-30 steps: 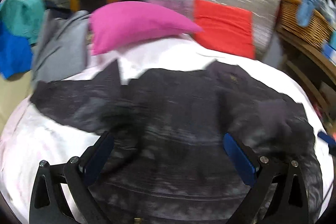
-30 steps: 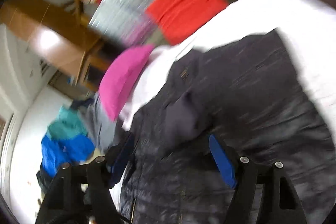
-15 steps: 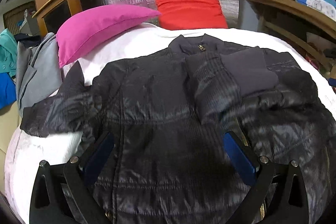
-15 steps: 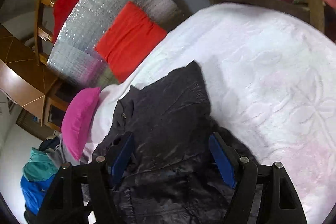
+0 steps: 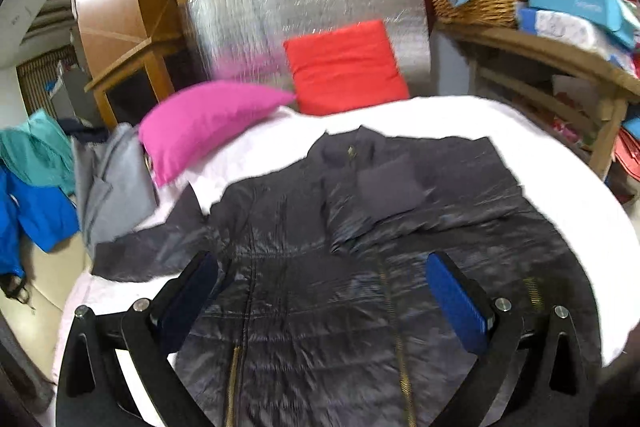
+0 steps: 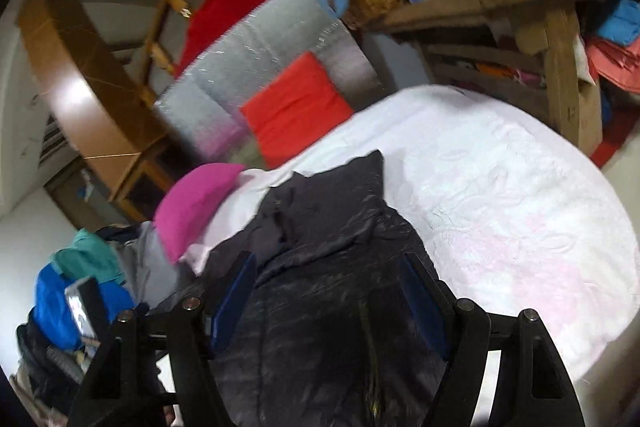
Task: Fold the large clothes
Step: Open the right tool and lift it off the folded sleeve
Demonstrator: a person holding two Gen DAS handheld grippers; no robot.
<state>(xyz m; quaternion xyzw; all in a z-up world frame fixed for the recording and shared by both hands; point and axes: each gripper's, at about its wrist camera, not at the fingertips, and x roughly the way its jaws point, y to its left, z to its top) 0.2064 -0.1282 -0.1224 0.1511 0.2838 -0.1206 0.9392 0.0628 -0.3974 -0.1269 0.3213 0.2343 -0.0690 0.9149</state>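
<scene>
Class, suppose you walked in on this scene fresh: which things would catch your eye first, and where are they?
A dark quilted jacket lies spread on the white bedspread, one sleeve folded across its chest. Behind it, a magenta pillow and a red cushion sit by a silver foil panel.

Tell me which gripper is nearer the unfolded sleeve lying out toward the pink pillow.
Left. The left gripper hangs open over the jacket's body with the spread sleeve just beside its left finger. The right gripper, also open, sits toward the jacket's opposite, already folded side.
</scene>
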